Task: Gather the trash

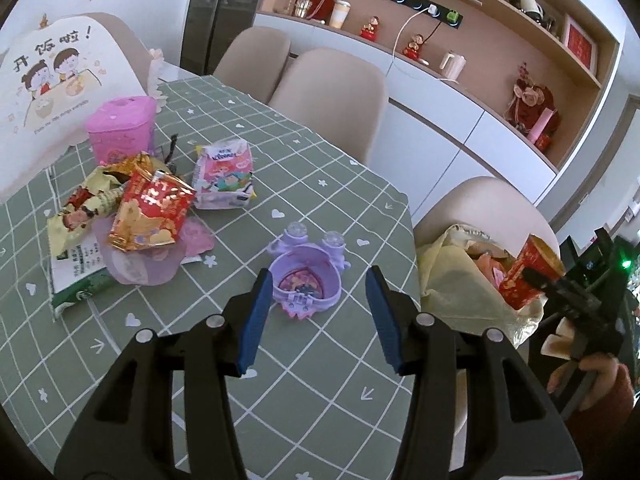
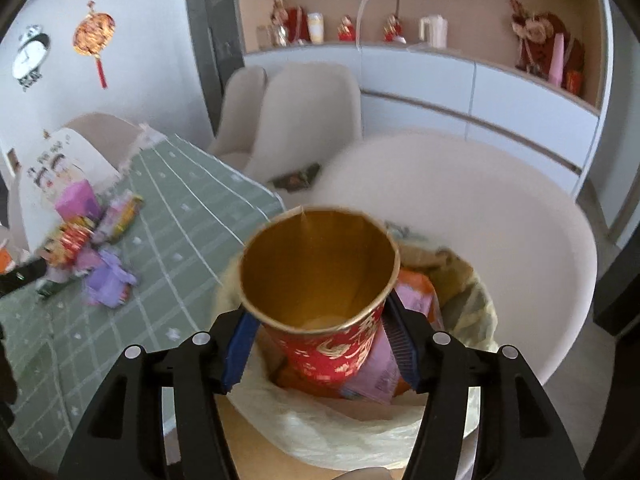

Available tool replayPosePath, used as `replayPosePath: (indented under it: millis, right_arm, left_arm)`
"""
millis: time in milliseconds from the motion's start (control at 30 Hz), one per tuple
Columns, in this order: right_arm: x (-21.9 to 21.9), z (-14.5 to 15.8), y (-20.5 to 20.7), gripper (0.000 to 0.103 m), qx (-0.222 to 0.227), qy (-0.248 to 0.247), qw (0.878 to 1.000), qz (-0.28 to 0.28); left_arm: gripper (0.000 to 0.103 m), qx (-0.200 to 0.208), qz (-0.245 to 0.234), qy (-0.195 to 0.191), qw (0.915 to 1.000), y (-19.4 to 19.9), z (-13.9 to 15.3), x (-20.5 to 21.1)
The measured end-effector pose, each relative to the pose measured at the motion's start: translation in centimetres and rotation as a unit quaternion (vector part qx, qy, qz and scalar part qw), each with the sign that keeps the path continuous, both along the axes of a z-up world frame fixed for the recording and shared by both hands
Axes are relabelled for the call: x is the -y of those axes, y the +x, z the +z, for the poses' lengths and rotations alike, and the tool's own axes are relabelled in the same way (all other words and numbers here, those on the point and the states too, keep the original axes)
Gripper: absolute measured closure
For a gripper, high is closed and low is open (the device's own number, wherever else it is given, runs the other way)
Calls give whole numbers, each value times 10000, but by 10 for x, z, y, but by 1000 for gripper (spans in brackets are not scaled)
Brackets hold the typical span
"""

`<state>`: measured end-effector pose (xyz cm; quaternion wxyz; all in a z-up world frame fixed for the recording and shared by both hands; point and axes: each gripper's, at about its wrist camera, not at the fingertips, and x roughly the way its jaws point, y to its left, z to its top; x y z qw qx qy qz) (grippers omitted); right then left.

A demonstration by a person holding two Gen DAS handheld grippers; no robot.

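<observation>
My right gripper (image 2: pixel 320 344) is shut on a red paper cup with a gold inside (image 2: pixel 320 280), held over a bin lined with a pale yellow bag (image 2: pixel 360 436) that holds wrappers. The cup (image 1: pixel 528 276) and bag (image 1: pixel 452 276) also show at the right of the left wrist view. My left gripper (image 1: pixel 316 320) is open over the green checked table (image 1: pixel 320 360), just short of a purple toy container (image 1: pixel 306 284). A pile of snack wrappers (image 1: pixel 136 216), a tissue pack (image 1: pixel 224 176) and a pink tub (image 1: pixel 120 128) lie at the far left.
Beige chairs (image 1: pixel 332 100) stand along the table's far side, and one (image 2: pixel 480 220) stands right behind the bin. A white sideboard with shelves (image 1: pixel 460 120) runs along the back wall. A printed white bag (image 1: pixel 48 92) stands at the table's left end.
</observation>
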<state>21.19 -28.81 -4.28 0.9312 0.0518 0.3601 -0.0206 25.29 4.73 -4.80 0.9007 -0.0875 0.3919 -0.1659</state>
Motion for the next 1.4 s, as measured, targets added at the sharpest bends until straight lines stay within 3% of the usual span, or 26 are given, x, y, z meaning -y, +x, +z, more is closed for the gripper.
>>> replayPosePath:
  millis: [167, 233, 400, 533, 667, 733, 833, 1000, 1167, 1333, 1400]
  right_arm:
    - [-23, 25, -4, 46, 336, 51, 9987, 370]
    - [-36, 28, -1, 46, 381, -148, 9982, 441]
    - [-21, 19, 18, 46, 258, -137, 9994, 188]
    - [13, -8, 38, 46, -378, -271, 9988, -153]
    - [23, -51, 51, 46, -1279, -426, 9908, -112]
    - [25, -63, 51, 46, -1447, -332, 9889, -79]
    - [30, -60, 44, 46, -1211, -3, 9926, -52]
    - [23, -30, 23, 46, -438, -76, 9988, 191]
    - [29, -3, 5, 46, -28, 183, 9996, 223]
    - [28, 7, 4, 46, 39, 52, 9997, 216]
    - [32, 2, 12, 46, -355, -19, 9993, 92]
  left_arm:
    - [57, 34, 194, 83, 9998, -5, 0, -18]
    - [57, 8, 311, 67, 9995, -6, -2, -27]
    - [57, -17, 492, 29, 9988, -12, -2, -45]
    - [57, 29, 528, 26, 9986, -15, 2, -53]
    - [57, -26, 552, 12, 9985, -9, -1, -53]
    - [57, -91, 527, -20, 9986, -5, -4, -50]
    - [57, -133, 432, -26, 9990, -2, -6, -43]
    - [57, -141, 307, -13, 9994, 3, -6, -32]
    - [57, -179, 247, -18, 9995, 4, -9, -24]
    - [57, -251, 228, -44, 9994, 2, -13, -20]
    - [57, -245, 212, -41, 9995, 0, -13, -18]
